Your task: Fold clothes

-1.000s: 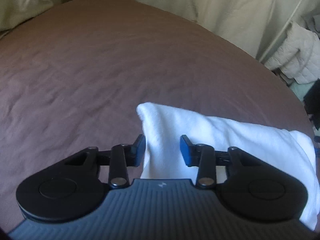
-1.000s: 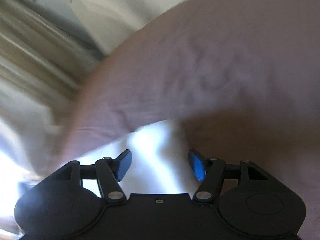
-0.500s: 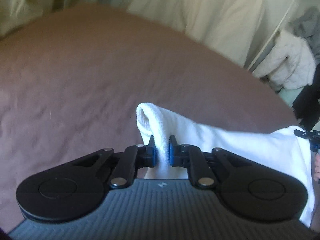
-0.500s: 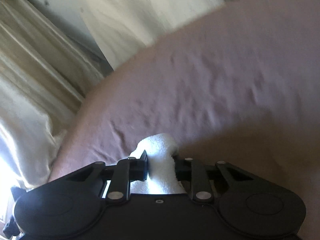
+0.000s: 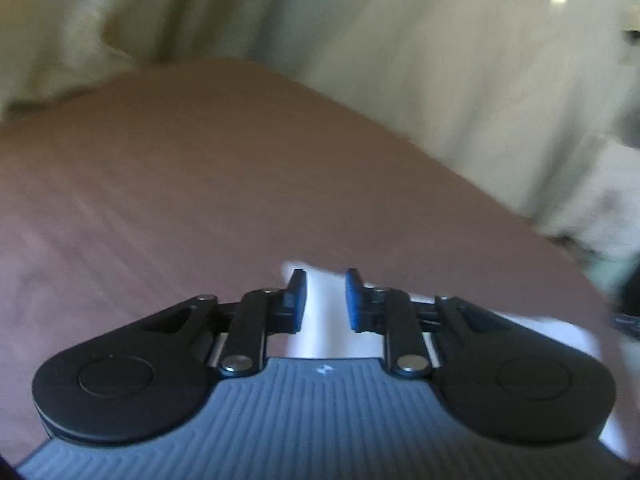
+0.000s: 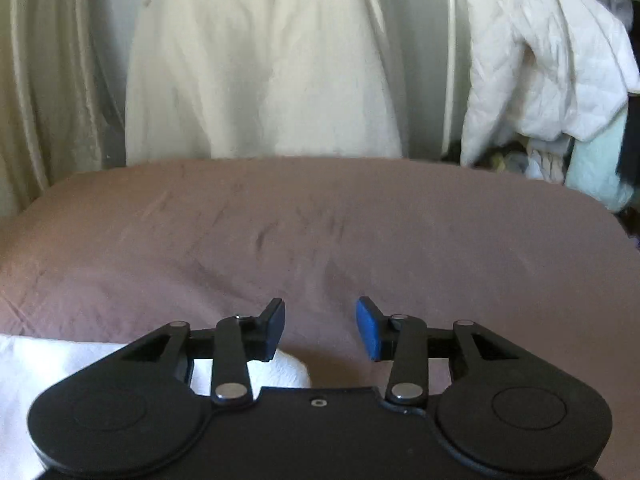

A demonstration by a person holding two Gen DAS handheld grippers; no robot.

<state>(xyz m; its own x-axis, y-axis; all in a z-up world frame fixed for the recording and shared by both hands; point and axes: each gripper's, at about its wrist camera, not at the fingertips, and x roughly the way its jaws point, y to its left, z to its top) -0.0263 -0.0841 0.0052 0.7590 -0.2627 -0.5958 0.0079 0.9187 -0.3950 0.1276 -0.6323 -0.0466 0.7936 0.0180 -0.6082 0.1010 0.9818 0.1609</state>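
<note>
Both claws wide, white cloth let go on brown bed.
L gripper (image 5: 326, 294) straddles cloth (image 5: 320, 332), no pinch; R gripper (image 6: 320, 328) apart, cloth (image 6: 286, 370) at 7 o'clock on bed (image 6: 320, 232)—prob. fold laid.

A towel (image 6: 52, 364) is being seen lying on the bed (image 6: 320, 232), below and to the left of the right gripper (image 6: 320, 326). Between the parted fingers of the left gripper (image 5: 325, 300), the towel (image 5: 324, 320) is being viewed. Behind the bed, a jacket (image 6: 544, 60) is being hung at the right.
</note>
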